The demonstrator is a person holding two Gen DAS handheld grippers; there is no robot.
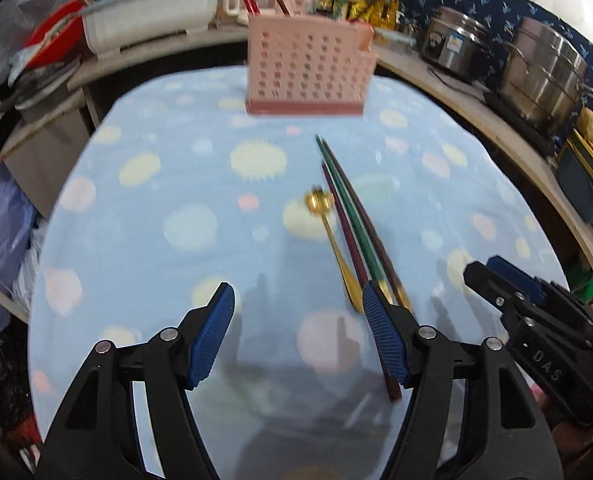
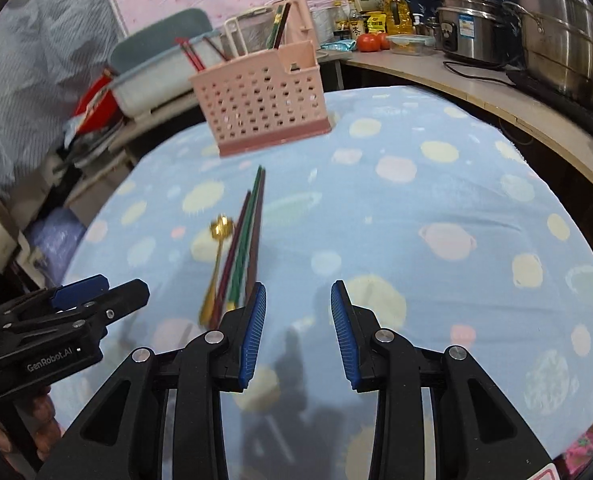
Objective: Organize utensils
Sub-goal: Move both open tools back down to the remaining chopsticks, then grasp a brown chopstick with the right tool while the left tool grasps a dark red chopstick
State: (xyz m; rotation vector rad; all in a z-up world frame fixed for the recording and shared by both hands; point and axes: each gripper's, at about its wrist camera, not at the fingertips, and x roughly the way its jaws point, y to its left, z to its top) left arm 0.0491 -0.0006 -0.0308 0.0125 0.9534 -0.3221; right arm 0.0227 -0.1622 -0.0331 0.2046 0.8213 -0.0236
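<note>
Chopsticks (image 1: 352, 216) and spoon (image 1: 328, 224) are lying just short of the basket (image 1: 306, 68); you are holding both claws, left (image 1: 298, 320) and right (image 2: 298, 320), released and empty. Try pinching the handle ends squarely.

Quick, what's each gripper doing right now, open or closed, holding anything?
Left gripper: open, holding nothing, above the cloth beside the chopsticks.
Right gripper: open, holding nothing, just right of the chopsticks and gold spoon.
</note>
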